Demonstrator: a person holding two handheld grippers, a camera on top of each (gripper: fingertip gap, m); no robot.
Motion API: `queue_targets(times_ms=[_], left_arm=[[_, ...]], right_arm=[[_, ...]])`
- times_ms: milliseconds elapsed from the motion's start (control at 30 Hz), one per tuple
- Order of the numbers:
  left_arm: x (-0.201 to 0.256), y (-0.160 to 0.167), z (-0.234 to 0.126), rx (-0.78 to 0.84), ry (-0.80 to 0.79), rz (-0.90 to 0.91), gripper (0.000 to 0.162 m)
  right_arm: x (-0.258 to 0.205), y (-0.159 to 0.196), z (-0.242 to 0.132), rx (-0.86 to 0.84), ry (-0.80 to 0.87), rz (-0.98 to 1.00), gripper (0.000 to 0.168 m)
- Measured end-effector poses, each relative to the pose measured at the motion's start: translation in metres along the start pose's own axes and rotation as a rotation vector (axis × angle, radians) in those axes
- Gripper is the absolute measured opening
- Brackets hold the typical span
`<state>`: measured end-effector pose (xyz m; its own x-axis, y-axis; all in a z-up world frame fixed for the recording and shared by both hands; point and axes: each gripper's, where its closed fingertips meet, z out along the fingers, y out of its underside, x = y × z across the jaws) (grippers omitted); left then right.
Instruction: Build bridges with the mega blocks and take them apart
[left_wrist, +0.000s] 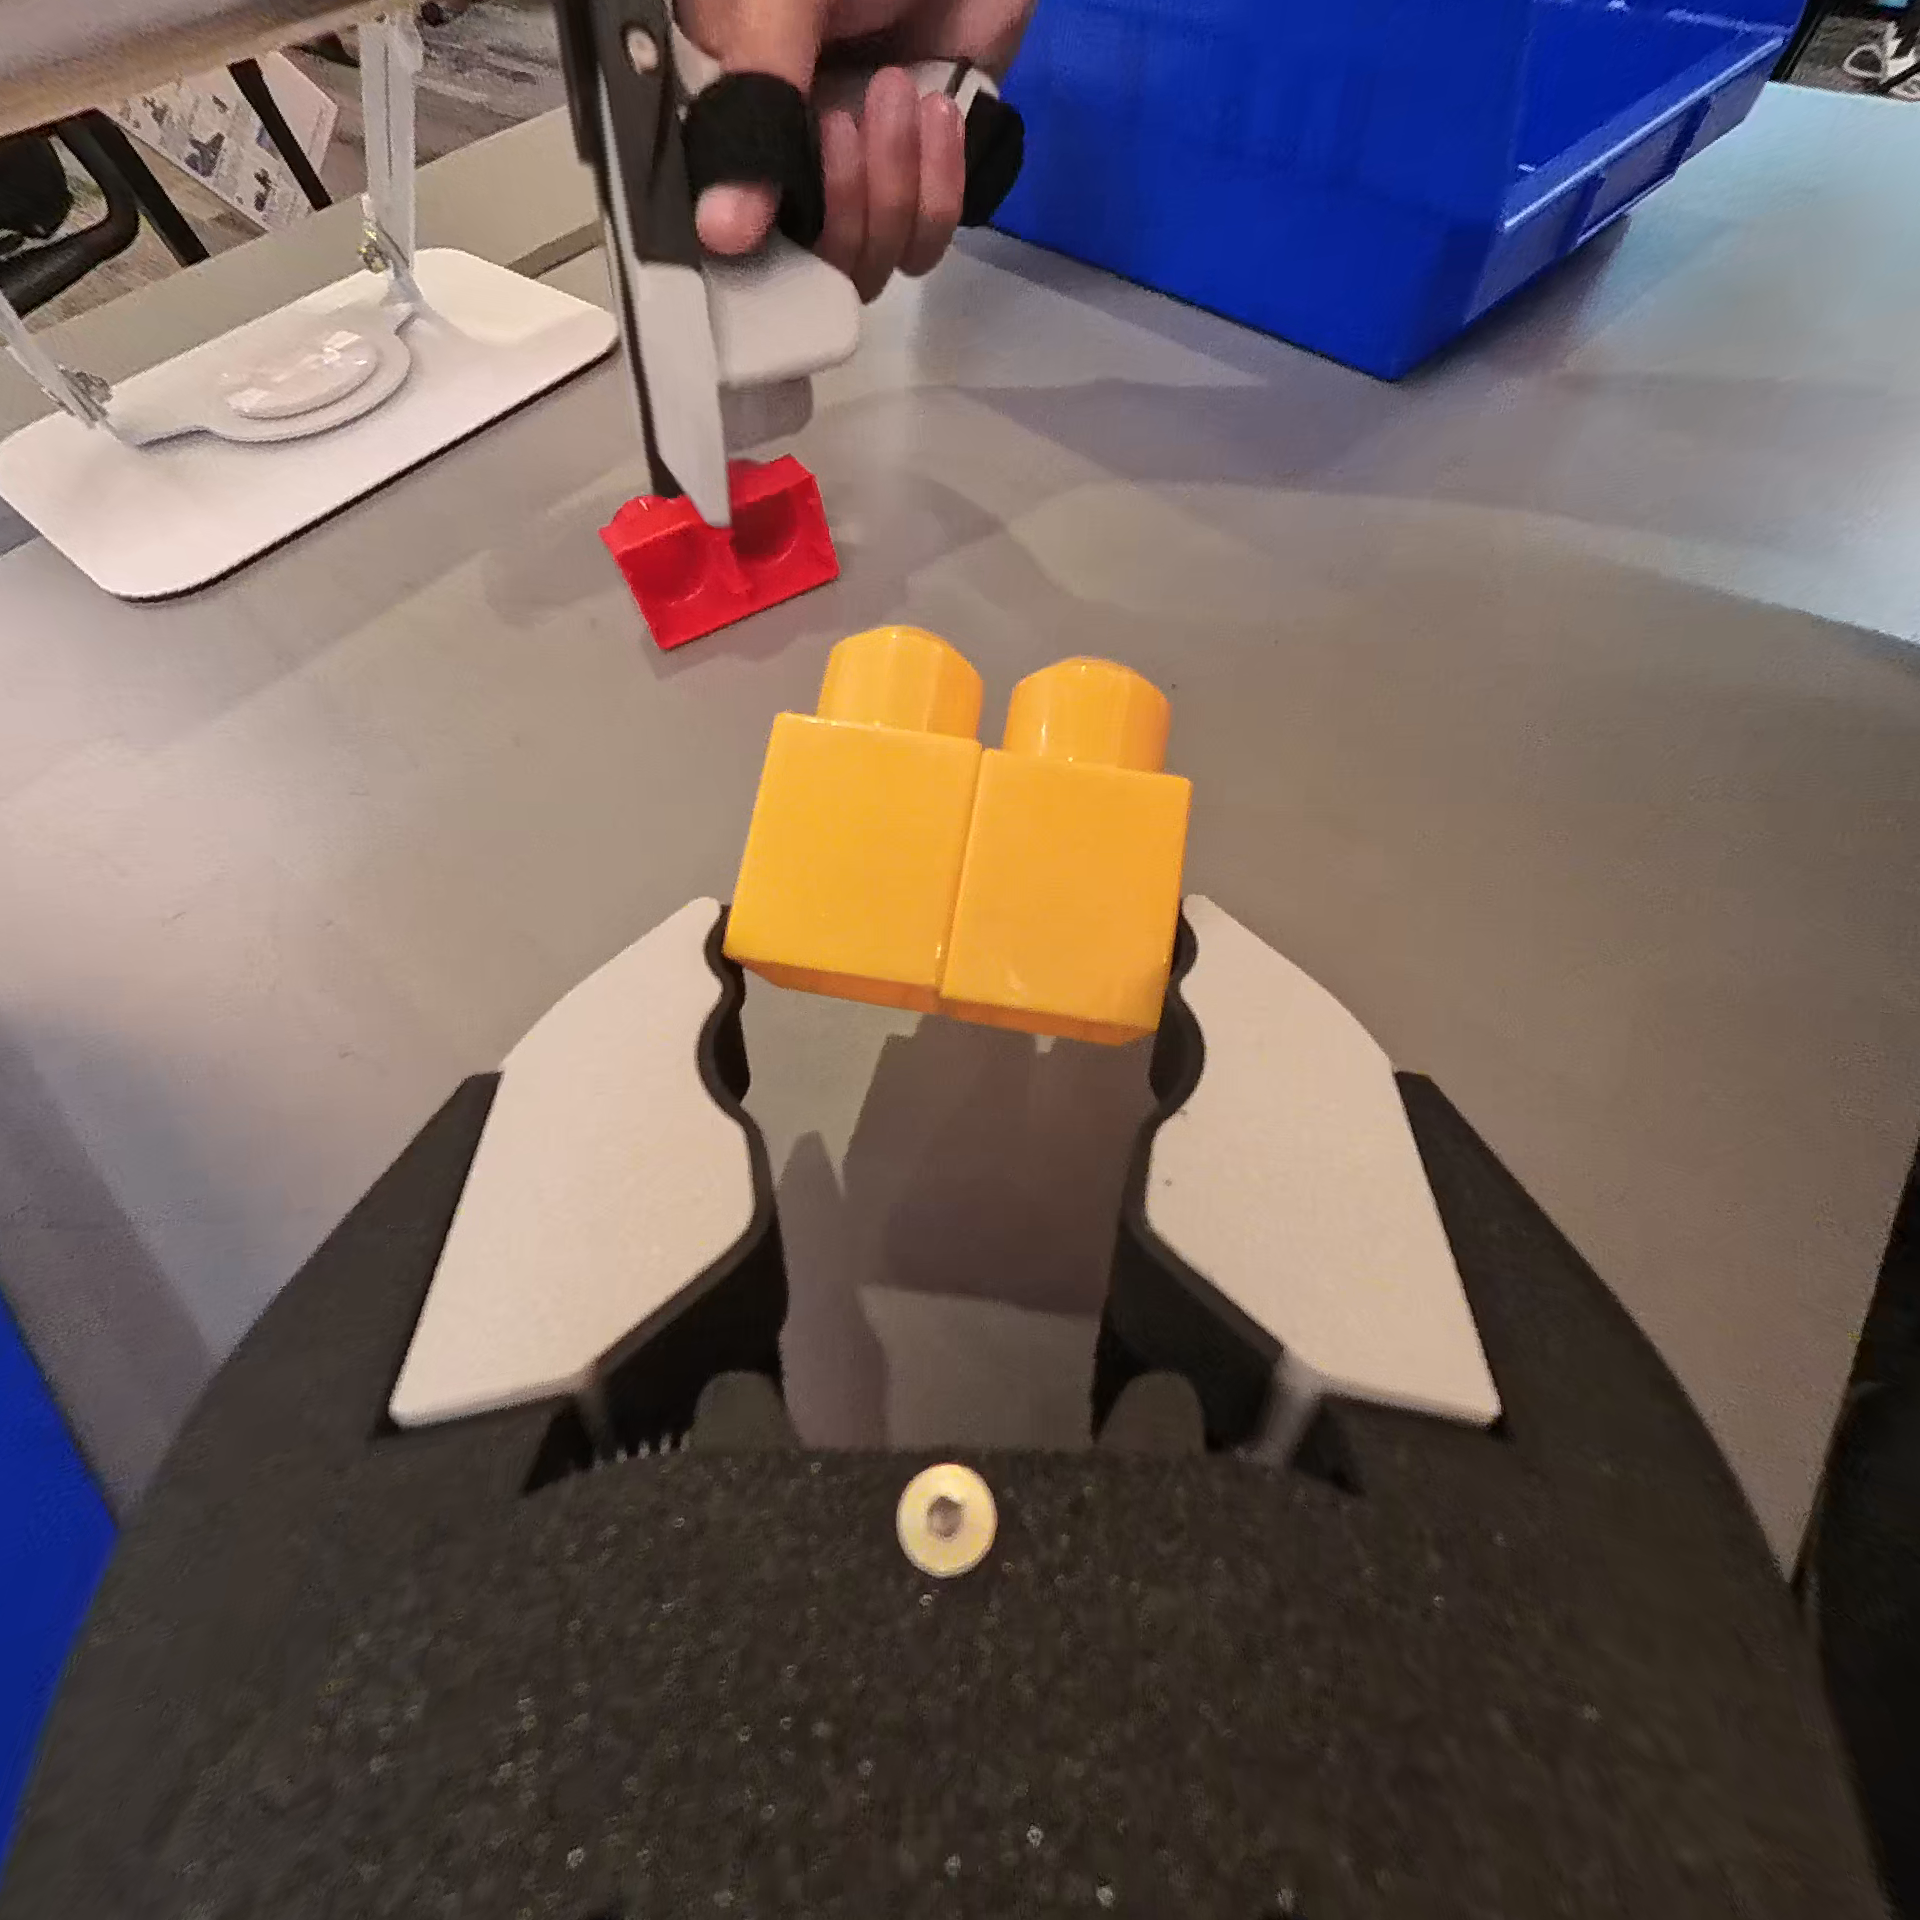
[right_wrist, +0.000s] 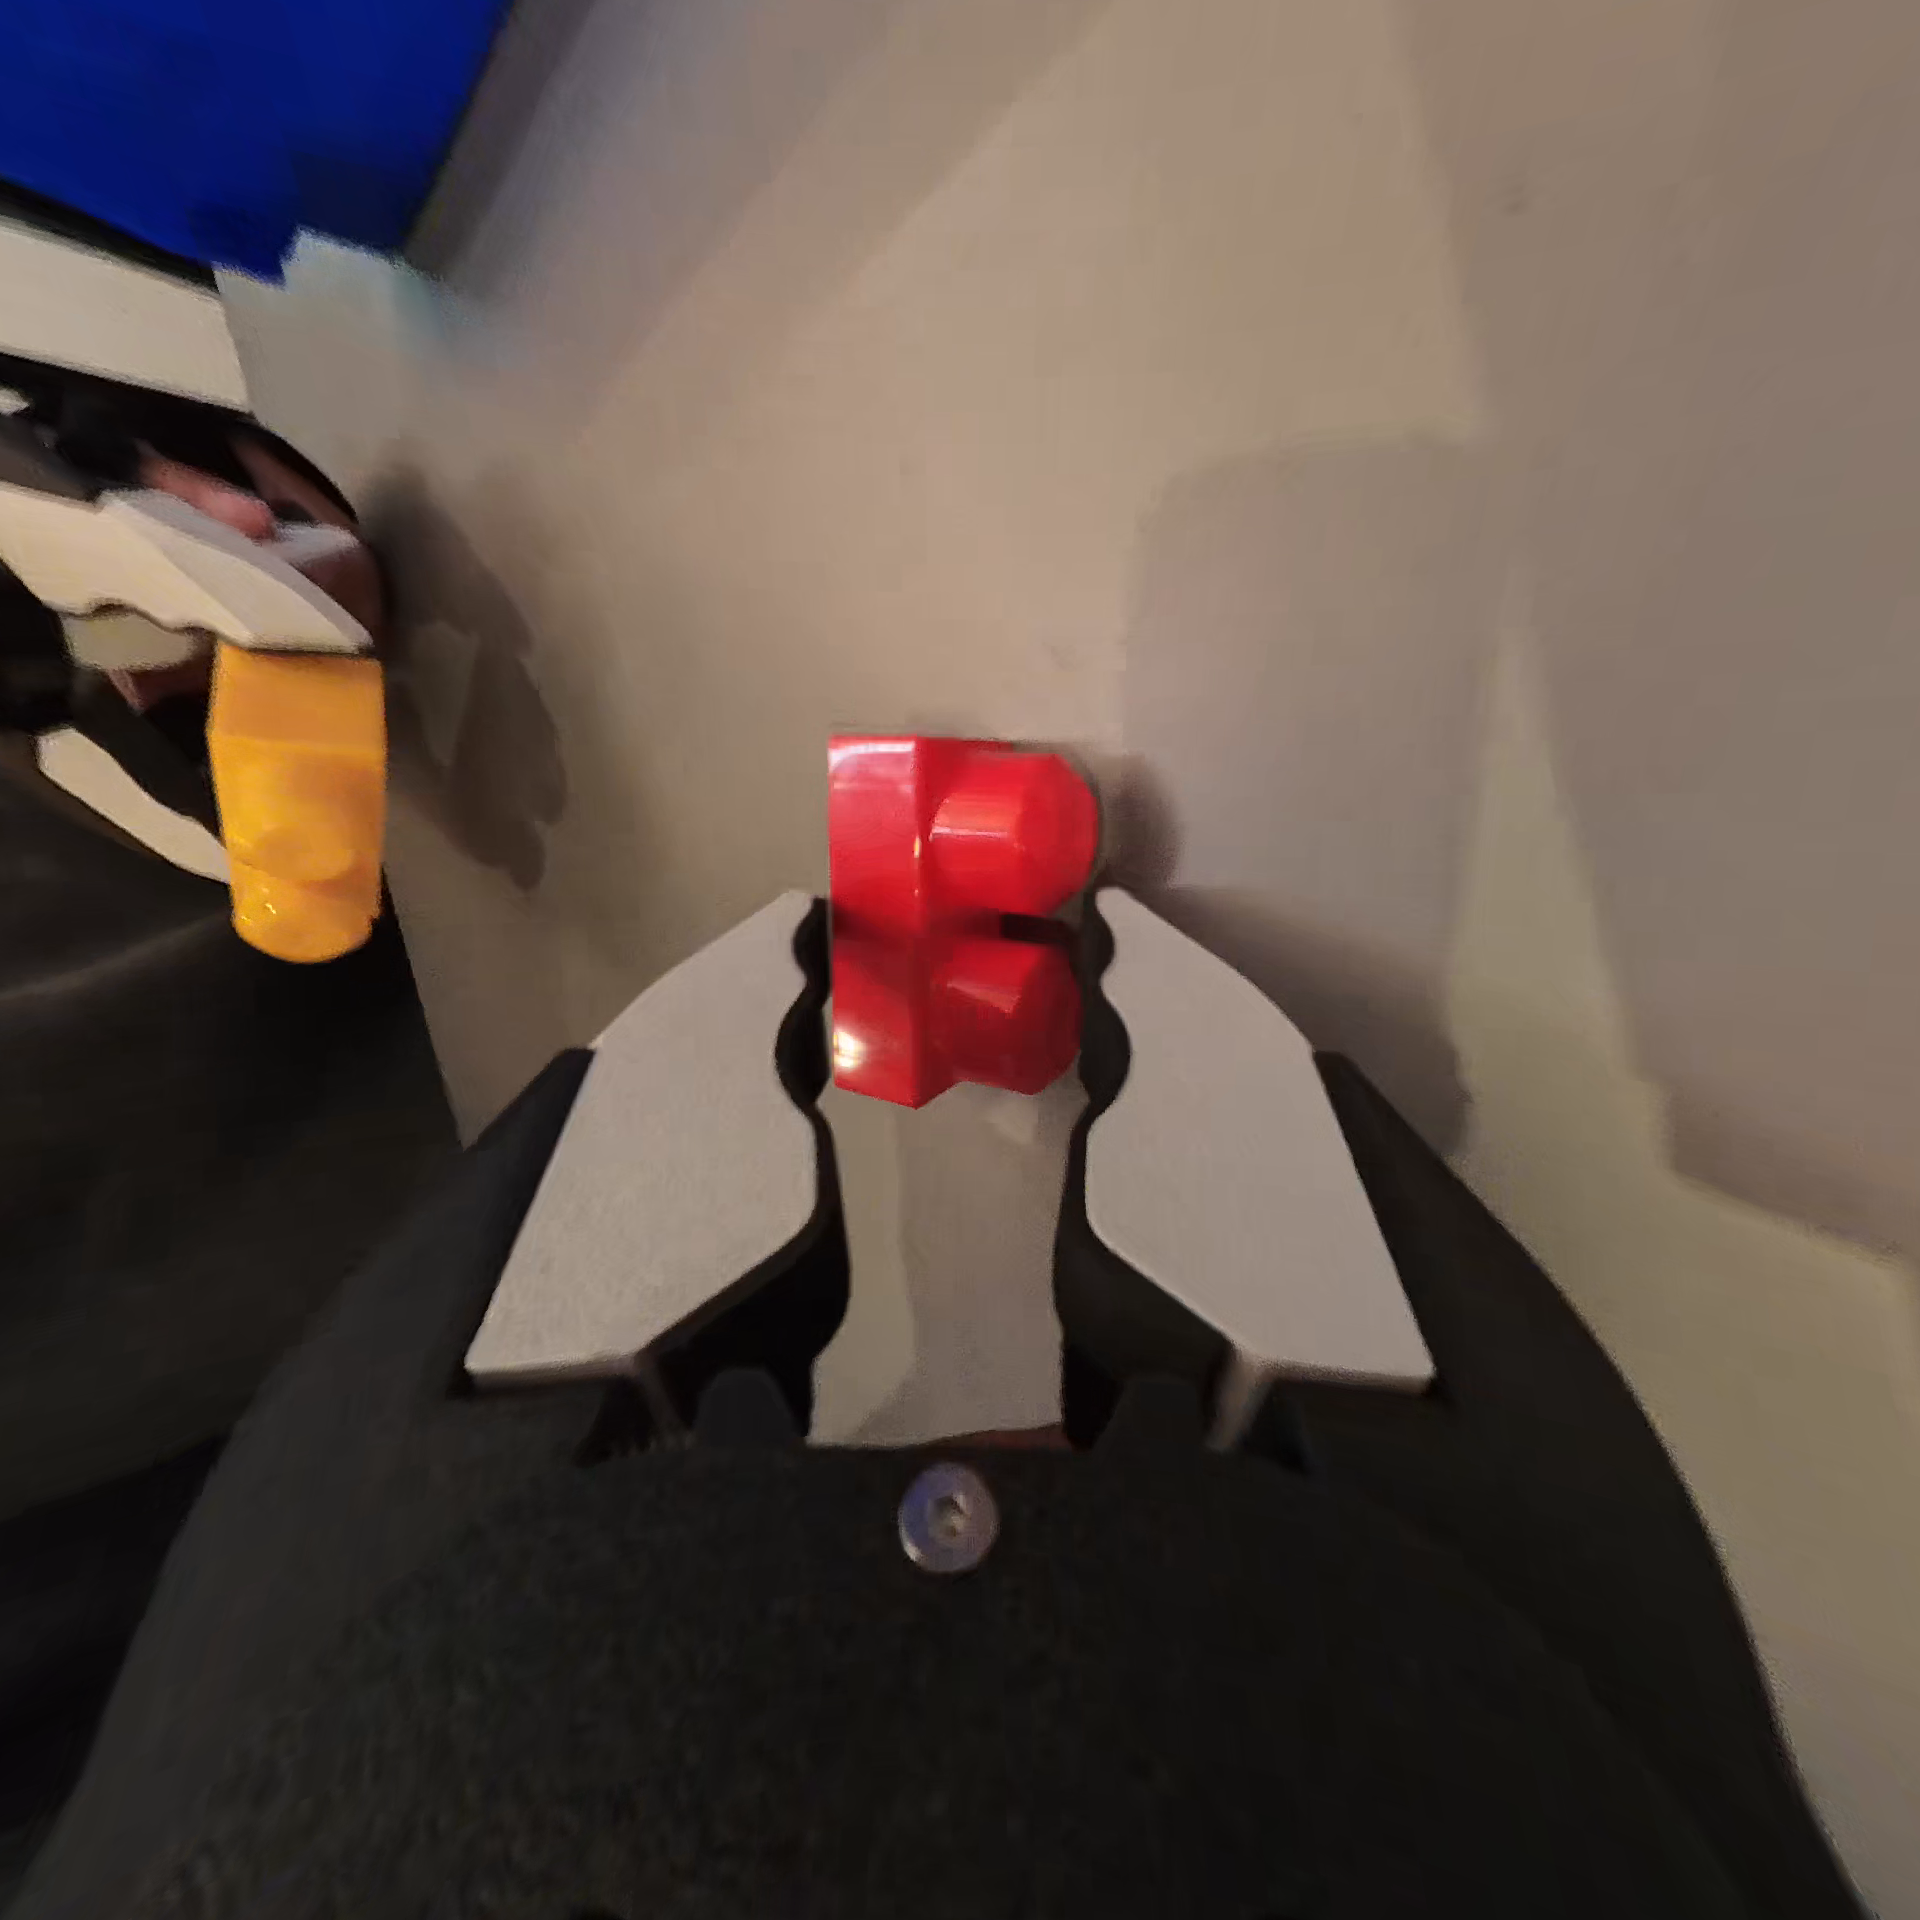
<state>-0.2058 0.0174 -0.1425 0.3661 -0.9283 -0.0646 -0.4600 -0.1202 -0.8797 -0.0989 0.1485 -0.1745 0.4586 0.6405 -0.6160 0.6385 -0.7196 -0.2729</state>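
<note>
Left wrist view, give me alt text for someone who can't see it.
The left tongs grip a yellow block, studs up, above a grey table. Farther off, the right tongs pinch a red block beside a blue bin.

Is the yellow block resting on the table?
No, the left claw holds the yellow block by its lower edge, clear of the table.
</note>
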Motion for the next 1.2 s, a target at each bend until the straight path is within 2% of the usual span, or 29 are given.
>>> queue_targets(times_ms=[200, 333, 400, 500, 633, 800, 967, 1200], left_arm=[[-0.004, 0.003, 0.000, -0.010, -0.002, -0.008, 0.076], [-0.005, 0.004, 0.001, -0.014, -0.009, -0.002, 0.076], [-0.008, 0.005, 0.001, -0.020, -0.028, 0.000, 0.076], [-0.019, 0.007, 0.003, -0.038, -0.083, -0.004, 0.076], [-0.039, 0.001, 0.002, -0.019, -0.211, 0.053, 0.076], [-0.049, -0.017, 0.003, 0.005, -0.310, 0.194, 0.076], [-0.040, -0.029, 0.007, 0.026, -0.317, 0.272, 0.076], [-0.029, -0.035, 0.008, 0.056, -0.259, 0.320, 0.076]], right_arm=[[-0.010, -0.002, 0.009, -0.036, 0.136, -0.139, 0.042], [-0.005, -0.005, -0.003, -0.018, 0.431, -0.290, 0.042], [-0.015, -0.008, -0.009, 0.028, 0.554, -0.356, 0.042], [-0.049, -0.015, -0.019, 0.187, 0.613, -0.386, 0.042], [-0.101, -0.019, -0.032, 0.482, 0.556, -0.252, 0.042], [-0.131, -0.011, -0.021, 0.700, 0.550, -0.116, 0.042], [-0.133, -0.002, -0.013, 0.750, 0.583, -0.034, 0.042], [-0.143, 0.007, 0.003, 0.771, 0.459, 0.004, 0.042]])
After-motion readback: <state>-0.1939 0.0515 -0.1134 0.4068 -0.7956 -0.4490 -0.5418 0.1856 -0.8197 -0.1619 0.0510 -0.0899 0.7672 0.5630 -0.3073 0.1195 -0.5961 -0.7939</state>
